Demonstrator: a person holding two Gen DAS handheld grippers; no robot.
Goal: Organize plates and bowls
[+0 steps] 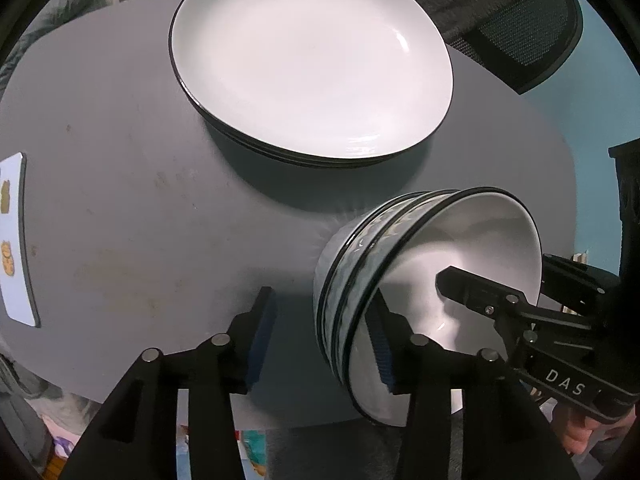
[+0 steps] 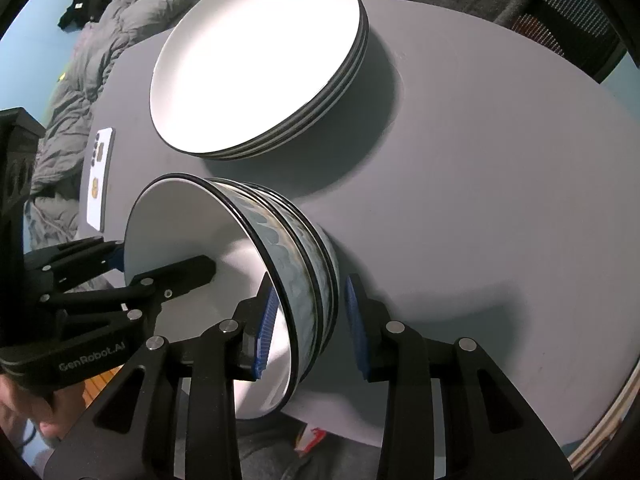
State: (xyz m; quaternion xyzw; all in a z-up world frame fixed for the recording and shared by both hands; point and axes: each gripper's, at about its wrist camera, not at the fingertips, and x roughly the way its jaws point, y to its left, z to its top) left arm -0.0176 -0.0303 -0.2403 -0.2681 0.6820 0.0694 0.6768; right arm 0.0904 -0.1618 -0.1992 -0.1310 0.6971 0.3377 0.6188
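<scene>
Now the bowl stack rim sits between the right hand-held gripper fingers.

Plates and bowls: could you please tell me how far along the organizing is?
Done: the plates sit in one stack on the table, and the bowls are nested beside them. In hand: the left hand-held gripper and the right hand-held gripper each straddle the bowls' wall, jaws open, not pressing. Left: apparently little, perhaps only drawing both away.
</scene>
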